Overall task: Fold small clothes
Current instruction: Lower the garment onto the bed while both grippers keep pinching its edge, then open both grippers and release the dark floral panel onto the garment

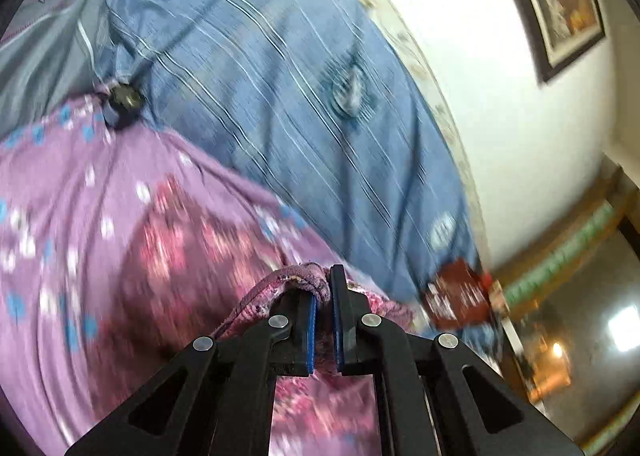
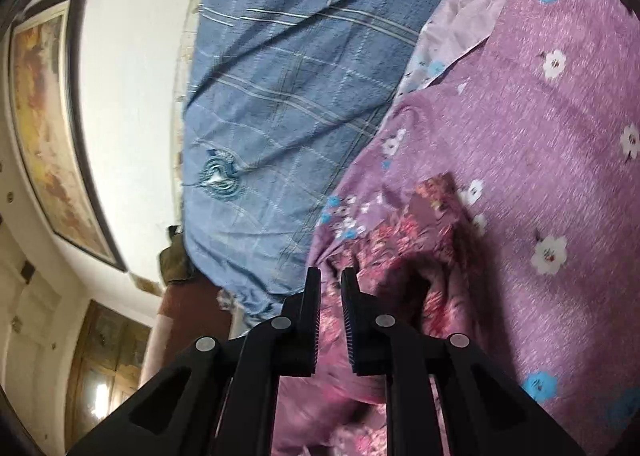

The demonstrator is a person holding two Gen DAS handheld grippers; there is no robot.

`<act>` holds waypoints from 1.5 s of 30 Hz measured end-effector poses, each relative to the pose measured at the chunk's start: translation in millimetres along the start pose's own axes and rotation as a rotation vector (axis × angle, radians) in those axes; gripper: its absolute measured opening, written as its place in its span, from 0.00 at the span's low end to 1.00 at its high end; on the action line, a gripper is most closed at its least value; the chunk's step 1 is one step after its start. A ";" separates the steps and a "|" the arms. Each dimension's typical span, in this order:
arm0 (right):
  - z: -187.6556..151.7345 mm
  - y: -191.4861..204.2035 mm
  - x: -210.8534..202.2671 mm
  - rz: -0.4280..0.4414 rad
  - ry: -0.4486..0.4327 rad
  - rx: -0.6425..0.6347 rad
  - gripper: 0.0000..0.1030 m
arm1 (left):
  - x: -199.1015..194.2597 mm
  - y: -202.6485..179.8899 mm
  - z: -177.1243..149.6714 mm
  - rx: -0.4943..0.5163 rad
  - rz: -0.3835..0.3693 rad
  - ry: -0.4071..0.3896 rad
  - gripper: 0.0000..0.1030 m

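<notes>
Purple floral garment (image 1: 288, 280) hem pinched in left tool (image 1: 323, 288); right tool (image 2: 330, 280) slightly parted, near-level.

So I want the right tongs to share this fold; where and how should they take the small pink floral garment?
Probably the free hem of the small pink floral garment lying just ahead of the right tongs, coming in low and level from the near side: it lies flat on the purple flowered bedsheet. The left tongs are shut on another edge.
</notes>
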State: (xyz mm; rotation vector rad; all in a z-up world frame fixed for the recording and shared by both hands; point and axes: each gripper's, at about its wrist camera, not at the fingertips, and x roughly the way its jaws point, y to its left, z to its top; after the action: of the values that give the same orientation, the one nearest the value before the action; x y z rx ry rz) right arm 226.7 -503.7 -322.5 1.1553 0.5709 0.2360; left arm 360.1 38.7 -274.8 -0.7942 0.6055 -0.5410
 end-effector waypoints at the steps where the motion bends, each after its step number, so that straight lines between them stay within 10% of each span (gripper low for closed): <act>1: 2.6 1.8 1.5 -0.030 -0.002 -0.016 0.37 | 9.9 6.2 3.5 -0.012 0.007 -0.016 0.04; 4: 7.2 8.5 4.0 -0.159 -0.034 -0.088 0.67 | 46.3 25.2 0.2 -0.057 0.012 -0.054 0.04; 11: -5.2 43.3 36.0 -0.213 0.012 -0.318 0.67 | 98.9 43.1 33.2 -0.058 0.111 -0.052 0.04; 18: -31.9 71.3 92.1 -0.503 0.105 -0.807 0.67 | 158.4 68.2 50.2 -0.027 0.283 0.037 0.05; 23: -25.7 52.4 122.3 -0.571 0.142 -0.791 0.64 | 177.1 75.1 48.1 -0.021 0.322 0.074 0.06; 26: -26.4 48.5 136.1 -0.613 0.166 -0.793 0.07 | 176.9 69.1 51.1 0.001 0.308 0.060 0.06; 35: -5.2 73.5 61.8 -0.539 -0.292 -0.670 0.09 | 161.0 55.7 57.0 0.056 0.338 -0.055 0.10; 39: 13.7 30.0 73.3 -0.691 -0.202 -0.515 0.57 | 162.6 69.6 53.6 0.007 0.401 -0.042 0.50; 45: 2.3 49.5 60.4 -0.606 -0.254 -0.607 0.54 | 130.8 47.2 54.5 0.058 0.406 -0.134 0.56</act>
State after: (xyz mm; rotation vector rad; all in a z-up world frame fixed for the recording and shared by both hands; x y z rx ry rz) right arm 283.9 -458.1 -295.1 0.3829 0.5455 -0.2484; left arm 499.2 8.2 -319.6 -0.6244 0.6039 -0.1313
